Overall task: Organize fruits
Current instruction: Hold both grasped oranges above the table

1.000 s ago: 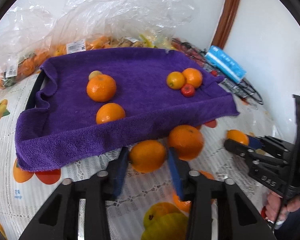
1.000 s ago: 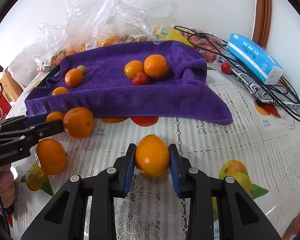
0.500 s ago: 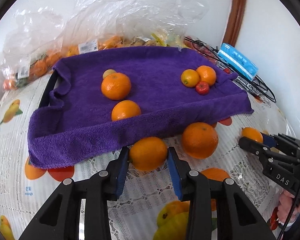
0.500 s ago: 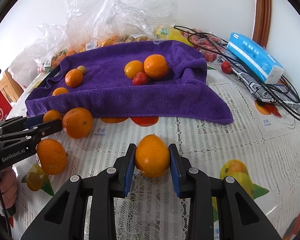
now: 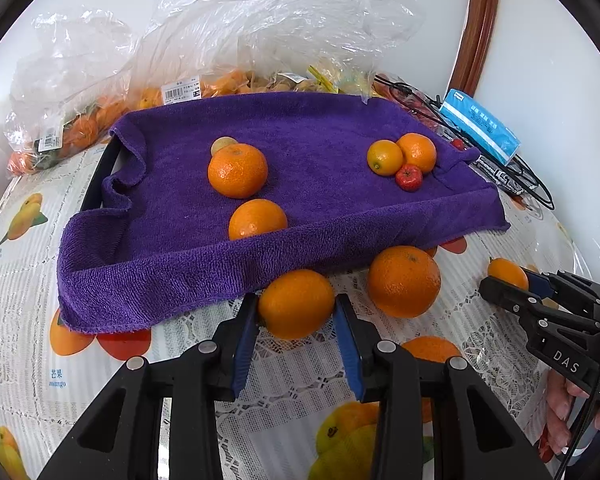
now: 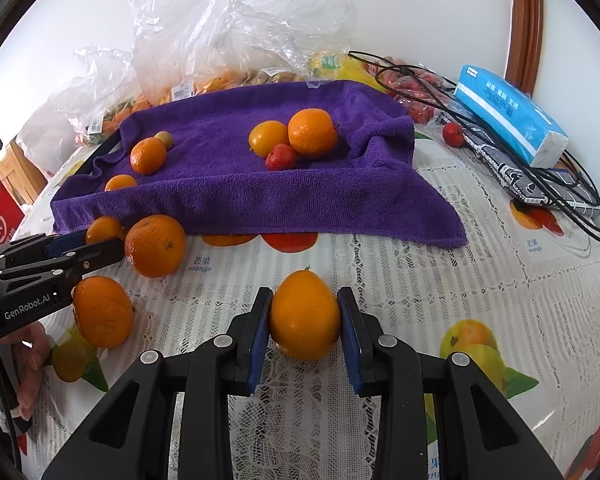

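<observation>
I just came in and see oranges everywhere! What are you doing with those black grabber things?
A person is sorting fruit with a gripper in each hand. The left gripper is shut on one orange just in front of the purple towel. The right gripper is shut on another orange out on the tablecloth. A few oranges and a small red fruit already lie on the towel, and two more oranges sit loose between the grippers.

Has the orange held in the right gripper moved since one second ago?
No. The orange in the right gripper sits at the same spot below the purple towel's front edge.
</observation>
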A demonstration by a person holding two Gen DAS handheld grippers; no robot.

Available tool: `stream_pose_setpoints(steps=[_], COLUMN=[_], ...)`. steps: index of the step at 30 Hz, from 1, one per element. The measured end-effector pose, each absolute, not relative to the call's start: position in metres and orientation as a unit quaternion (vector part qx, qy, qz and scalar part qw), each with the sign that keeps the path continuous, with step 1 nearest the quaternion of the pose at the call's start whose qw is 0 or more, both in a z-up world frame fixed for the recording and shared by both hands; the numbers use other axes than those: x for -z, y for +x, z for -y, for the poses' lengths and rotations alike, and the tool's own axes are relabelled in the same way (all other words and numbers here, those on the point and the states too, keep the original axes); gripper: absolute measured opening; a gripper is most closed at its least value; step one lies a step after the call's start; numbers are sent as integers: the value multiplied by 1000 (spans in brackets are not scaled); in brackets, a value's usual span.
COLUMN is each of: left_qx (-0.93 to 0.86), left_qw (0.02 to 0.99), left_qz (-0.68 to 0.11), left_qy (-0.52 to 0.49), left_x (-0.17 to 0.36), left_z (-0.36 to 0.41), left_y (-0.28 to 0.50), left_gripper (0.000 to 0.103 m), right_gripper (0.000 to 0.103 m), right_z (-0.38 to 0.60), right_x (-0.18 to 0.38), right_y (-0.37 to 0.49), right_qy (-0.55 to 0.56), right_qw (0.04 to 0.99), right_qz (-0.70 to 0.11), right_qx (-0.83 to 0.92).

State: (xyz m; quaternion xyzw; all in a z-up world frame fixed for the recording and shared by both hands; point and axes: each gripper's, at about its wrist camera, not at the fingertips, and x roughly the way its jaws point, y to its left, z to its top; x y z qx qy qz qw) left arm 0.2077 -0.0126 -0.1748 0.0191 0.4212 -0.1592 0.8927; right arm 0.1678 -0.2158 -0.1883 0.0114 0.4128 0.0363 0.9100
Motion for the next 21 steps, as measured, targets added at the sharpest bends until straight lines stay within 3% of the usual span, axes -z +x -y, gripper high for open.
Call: stream_pose_setpoints(steps=[21], left_qx=[162], left_qw=[893], left_qz=[-420], left_qy=[19], left_x=[175], left_z=[13], left_y=[205], left_gripper=[35], right_gripper=[33], right_z=[211], right_x=[188], right_y=[169], right_qy=[-3], right_qw=[909], right_qz=[-415], right_qx=[-28])
